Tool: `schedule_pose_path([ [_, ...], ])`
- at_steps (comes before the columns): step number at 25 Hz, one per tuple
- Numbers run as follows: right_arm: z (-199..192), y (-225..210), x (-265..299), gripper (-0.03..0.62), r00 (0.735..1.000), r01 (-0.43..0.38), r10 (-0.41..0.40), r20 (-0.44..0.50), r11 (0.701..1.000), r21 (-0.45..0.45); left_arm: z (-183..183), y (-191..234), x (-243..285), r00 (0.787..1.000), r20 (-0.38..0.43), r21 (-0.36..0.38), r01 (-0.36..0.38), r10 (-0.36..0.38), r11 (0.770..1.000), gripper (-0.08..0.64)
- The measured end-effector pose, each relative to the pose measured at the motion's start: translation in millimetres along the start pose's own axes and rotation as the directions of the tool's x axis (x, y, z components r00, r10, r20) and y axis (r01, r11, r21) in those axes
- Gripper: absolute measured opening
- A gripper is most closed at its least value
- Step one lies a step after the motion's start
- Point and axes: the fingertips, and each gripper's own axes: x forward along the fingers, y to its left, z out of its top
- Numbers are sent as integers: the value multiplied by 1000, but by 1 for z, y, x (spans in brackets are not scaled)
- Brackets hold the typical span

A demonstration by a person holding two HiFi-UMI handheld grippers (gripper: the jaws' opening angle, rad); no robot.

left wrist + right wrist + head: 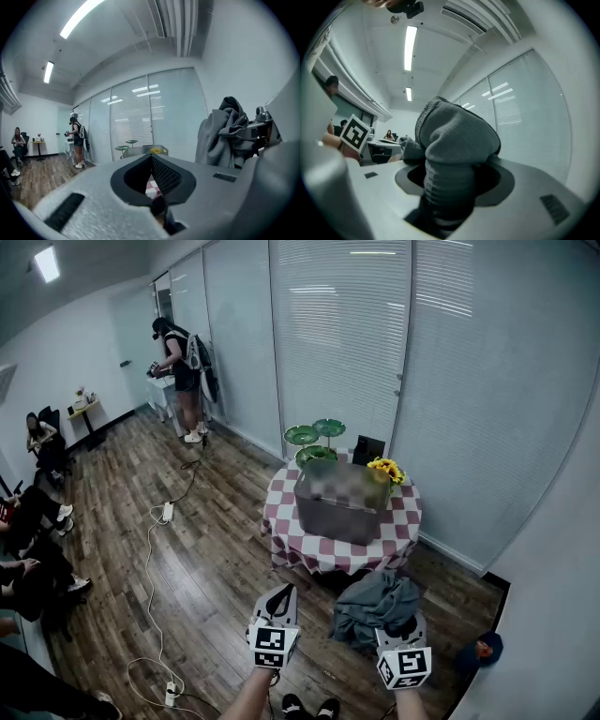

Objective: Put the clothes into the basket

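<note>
A grey garment (pixel 377 606) hangs bunched from my right gripper (pixel 401 629), whose jaws are shut on its ribbed cuff (pixel 449 185). The same garment (pixel 225 133) shows at the right of the left gripper view. My left gripper (pixel 277 607) is shut with nothing in it, beside the right one at the bottom of the head view. Ahead, a dark grey basket (pixel 339 501) stands on a round table with a red-and-white checked cloth (pixel 286 526). Both grippers are short of the table, above the wooden floor.
Sunflowers (pixel 384 468) and green leaf-shaped dishes (pixel 314 434) stand on the table behind the basket. Glass walls with blinds run behind it. A cable with power strips (pixel 167 512) trails over the floor at left. One person stands far back (pixel 183 367); others sit along the left wall.
</note>
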Motion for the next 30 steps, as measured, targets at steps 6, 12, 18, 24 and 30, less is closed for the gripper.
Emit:
schedule_pose_path([
  [6, 12, -14, 2, 244, 1000, 2, -2, 27, 1000, 4, 19, -5, -1, 1000, 0, -11, -25, 25, 1000, 14],
  [12, 12, -17, -6, 244, 999, -21, 21, 28, 1000, 21, 30, -14, -9, 999, 11, 12, -38, 37, 999, 14],
  [18, 23, -13, -19, 244, 995, -84, 84, 58, 996, 0, 33, -23, -20, 998, 10, 35, -59, 59, 998, 14],
  [24, 30, -11, -27, 244, 990, -115, 115, 79, 993, -9, 40, -30, -38, 994, 10, 21, -105, 105, 994, 14],
  [30, 28, -4, -29, 244, 987, -131, 131, 98, 991, 1, 28, -49, -43, 997, 27, 48, -67, 66, 997, 14],
])
